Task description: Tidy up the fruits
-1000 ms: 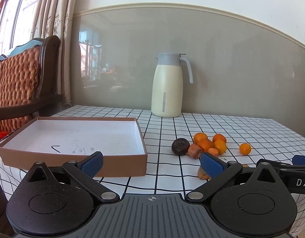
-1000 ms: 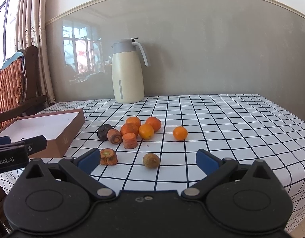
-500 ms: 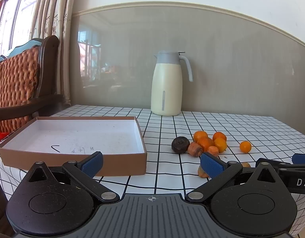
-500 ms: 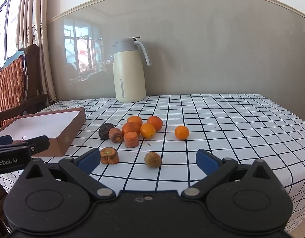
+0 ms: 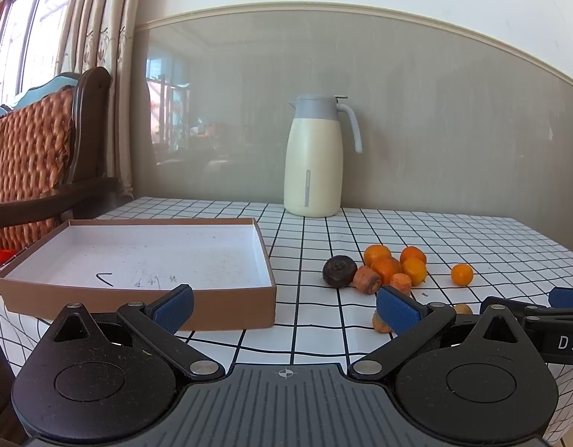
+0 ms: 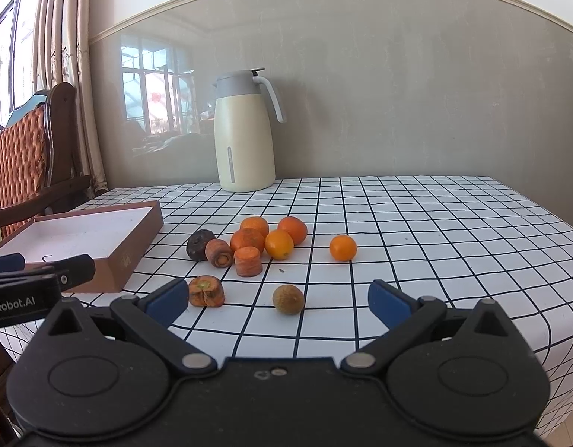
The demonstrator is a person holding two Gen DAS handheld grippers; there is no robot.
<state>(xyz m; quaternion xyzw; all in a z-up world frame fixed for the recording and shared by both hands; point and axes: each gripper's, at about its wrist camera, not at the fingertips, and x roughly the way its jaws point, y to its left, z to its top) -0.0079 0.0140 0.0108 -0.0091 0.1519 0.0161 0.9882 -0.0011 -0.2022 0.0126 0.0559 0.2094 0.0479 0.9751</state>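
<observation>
Overall, little differs from a second ago: both views have crept slightly nearer the fruit, and nothing on the desk (image 6: 435, 216) has moved. The left gripper (image 5: 284, 303) hovers low at the desk's near edge with its jaws spread wide and holding nothing, facing the shallow cardboard box (image 5: 145, 257) that sits toward the left edge. The right gripper (image 6: 277, 298) hangs just beside it, jaws equally wide and empty. Between its fingers, near the front edge, lie a carrot stub (image 6: 206, 291) and a small brown fruit (image 6: 288, 299), apart from each other. Farther in, toward the desk's middle, a cluster sits packed together: a dark round fruit (image 6: 199, 244) touching a carrot piece (image 6: 219, 253), another carrot chunk (image 6: 248, 261), and four oranges (image 6: 279, 244) behind them. A lone orange (image 6: 343, 248) rests well apart to the right. A cream jug (image 6: 245, 130) stands upright at the back edge against the wall.
</observation>
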